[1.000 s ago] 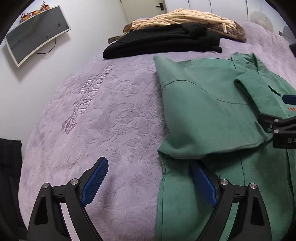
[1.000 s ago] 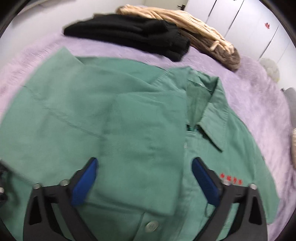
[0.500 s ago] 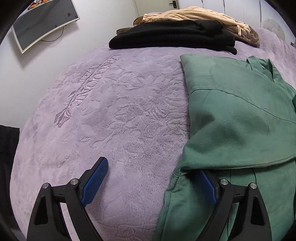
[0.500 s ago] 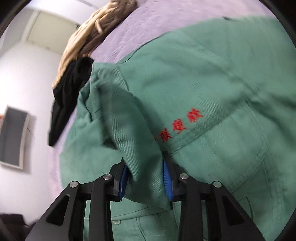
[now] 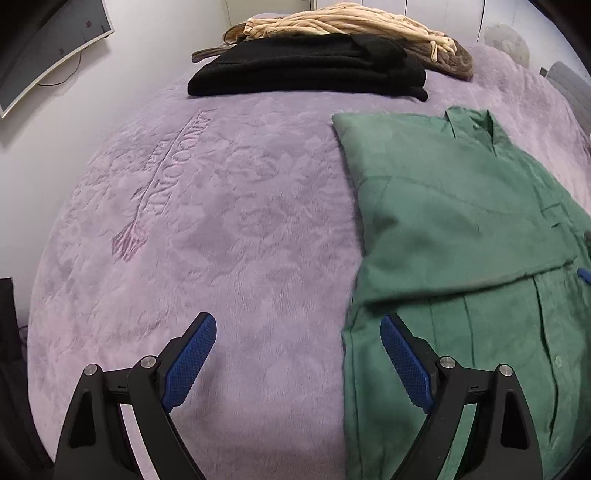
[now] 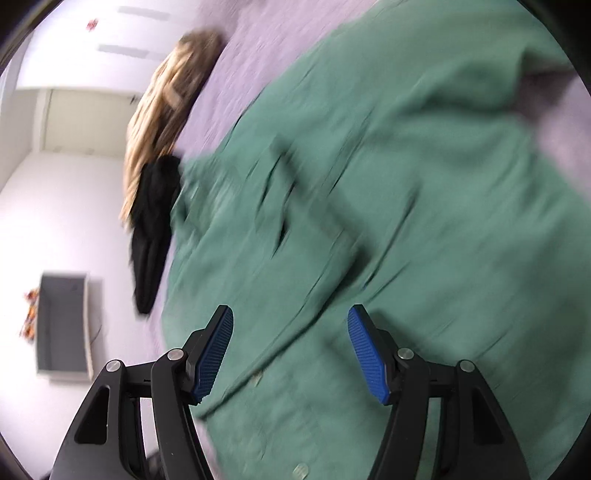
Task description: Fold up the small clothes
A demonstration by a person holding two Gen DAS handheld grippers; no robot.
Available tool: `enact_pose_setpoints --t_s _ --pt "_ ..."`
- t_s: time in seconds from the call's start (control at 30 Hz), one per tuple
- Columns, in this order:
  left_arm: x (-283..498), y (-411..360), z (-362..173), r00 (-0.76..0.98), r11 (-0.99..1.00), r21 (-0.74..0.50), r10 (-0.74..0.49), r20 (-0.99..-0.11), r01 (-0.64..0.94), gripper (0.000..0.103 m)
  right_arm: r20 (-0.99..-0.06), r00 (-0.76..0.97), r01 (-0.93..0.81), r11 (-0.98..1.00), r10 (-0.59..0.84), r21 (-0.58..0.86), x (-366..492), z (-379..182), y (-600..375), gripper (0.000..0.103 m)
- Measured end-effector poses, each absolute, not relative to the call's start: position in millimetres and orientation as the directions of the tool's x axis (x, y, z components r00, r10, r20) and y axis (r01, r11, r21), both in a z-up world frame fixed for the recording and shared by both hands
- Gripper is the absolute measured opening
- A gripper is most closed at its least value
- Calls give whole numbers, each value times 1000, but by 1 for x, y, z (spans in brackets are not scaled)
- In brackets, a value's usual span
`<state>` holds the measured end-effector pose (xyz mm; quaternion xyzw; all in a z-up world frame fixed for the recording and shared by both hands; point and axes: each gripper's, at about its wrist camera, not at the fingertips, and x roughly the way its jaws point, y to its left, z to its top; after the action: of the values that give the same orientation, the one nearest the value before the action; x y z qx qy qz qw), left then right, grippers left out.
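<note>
- A lilac plush blanket [image 5: 229, 229] is covering the bed, filling the middle and left of the left wrist view; embossed lettering with an arrow-like motif [image 5: 159, 184] is running diagonally across its left part.
- A folded black garment [image 5: 310, 68] is lying at the top centre of that view, on the blanket.
- A beige, stringy knitted piece [image 5: 351, 24] is resting just behind it, touching it, with a brownish end [image 5: 460, 61] trailing off to the right.
- A curved dark screen [image 5: 44, 48] is hanging on the white wall at the upper left, a cable dangling below it.
- In the right wrist view everything is blurring; the screen [image 6: 62, 325] is showing at the lower left.
</note>
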<state>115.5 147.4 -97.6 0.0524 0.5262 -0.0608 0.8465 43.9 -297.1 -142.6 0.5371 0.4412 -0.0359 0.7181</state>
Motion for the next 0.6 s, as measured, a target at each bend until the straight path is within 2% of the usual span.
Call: enact_pose_setpoints --t_s 0.07,0.13,0.27,0.3,0.43,0.5,0.53,0.6 --pt "155 141 -96 437 986 -38 -106 -893 162 91 -618 572 452 422 538 786 54 -146 -253 68" --pt "192 133 -100 436 982 -92 -156 -886 166 91 -515 553 382 351 655 855 71 -153 -203 68" --pt "265 110 -119 385 975 -167 -213 -898 150 91 -404 504 348 249 763 904 105 -169 -123 68" --pt "278 104 -124 377 975 -166 -212 -902 150 91 -434 483 358 281 760 891 112 -173 -110 68" --pt "304 95 -138 324 972 -207 -233 -917 113 89 -430 496 380 257 755 889 131 -183 -80 67" --pt "308 94 -137 312 958 -264 -286 -906 113 43 -439 511 395 252 739 883 131 -186 -75 20" --pt "309 95 -137 298 950 -290 -311 -902 113 4 -444 504 398 256 741 881 129 -187 -73 3" --pt "309 102 -129 316 937 -336 -350 -882 100 4 -433 501 367 269 749 890 131 -182 -68 3"
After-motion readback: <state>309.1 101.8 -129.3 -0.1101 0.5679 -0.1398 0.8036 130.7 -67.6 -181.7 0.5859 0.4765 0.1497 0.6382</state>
